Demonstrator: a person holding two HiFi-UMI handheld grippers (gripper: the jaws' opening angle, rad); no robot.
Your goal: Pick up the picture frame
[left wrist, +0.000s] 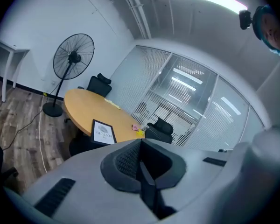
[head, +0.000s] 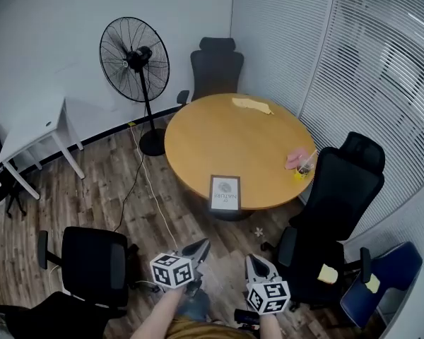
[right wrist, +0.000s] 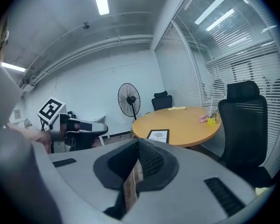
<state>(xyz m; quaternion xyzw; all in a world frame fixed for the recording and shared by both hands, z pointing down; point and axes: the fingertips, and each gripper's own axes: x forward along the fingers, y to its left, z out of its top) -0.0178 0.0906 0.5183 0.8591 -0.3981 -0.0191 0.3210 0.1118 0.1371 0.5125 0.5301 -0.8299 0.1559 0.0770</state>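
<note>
Down at the bottom of the head view, the left gripper (head: 201,246) and the right gripper (head: 253,260) sit side by side above the wooden floor (head: 120,182), both well short of the table. The left gripper's own view shows its jaws pressed tight together with nothing in them, and the right gripper's jaws are drawn together too, with only a thin slit and nothing between them. A black office chair (head: 92,263) stands just to the left and a second black chair (head: 339,189) to the right. Ahead, the picture frame (head: 225,193) sits at the near edge of the round wooden table (head: 226,140), its print facing this way, untouched. A yellow cup (head: 302,170) stands at the table's right rim. Beyond it are the standing fan (head: 134,50) and a far chair (head: 215,66) against the wall.
</note>
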